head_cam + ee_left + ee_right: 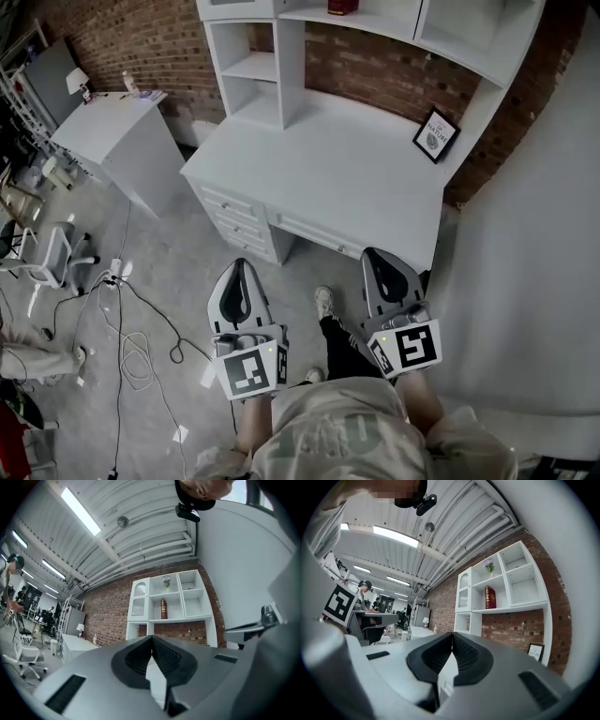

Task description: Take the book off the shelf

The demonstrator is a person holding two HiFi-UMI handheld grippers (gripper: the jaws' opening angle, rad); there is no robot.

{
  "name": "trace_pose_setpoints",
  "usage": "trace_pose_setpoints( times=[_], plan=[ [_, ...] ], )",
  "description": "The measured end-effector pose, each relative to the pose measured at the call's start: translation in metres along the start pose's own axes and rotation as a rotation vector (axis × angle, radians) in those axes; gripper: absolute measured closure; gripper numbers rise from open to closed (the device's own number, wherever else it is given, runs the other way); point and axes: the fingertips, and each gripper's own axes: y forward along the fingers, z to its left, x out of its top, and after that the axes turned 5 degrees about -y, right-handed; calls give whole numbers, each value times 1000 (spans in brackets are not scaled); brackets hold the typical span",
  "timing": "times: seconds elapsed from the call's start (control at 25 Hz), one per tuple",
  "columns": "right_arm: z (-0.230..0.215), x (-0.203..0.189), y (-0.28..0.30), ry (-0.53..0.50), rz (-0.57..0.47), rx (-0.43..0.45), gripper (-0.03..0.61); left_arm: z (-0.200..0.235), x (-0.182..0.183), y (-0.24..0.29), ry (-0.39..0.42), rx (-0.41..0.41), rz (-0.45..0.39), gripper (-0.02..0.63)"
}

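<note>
Table [347, 178]: white, drawers below, against a brick wall.
Shelf [525, 606]: white, on the table, open compartments.
Left gripper [152, 637]: jaws clenched, nothing between them.
Right gripper [452, 634]: jaws clenched, empty.
Frame [436, 134]: black, at the table's right rear; print reads "NATURE".
Book [490, 597]: dark red, gilt spine, upright in the shelf's middle compartment, well apart from both grippers.
</note>
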Motion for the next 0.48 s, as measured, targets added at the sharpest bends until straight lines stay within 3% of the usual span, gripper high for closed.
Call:
trace_pose_setpoints(
  times=[0.2, 0.48],
  plan=[
    [-20, -19, 65, -2, -44, 43, 565, -1, -12, 54, 26, 3, -18, 601],
    [-77, -32, 188, -15, -72, 113, 565, 2, -2, 193, 68, 35, -84, 600]
  ],
)
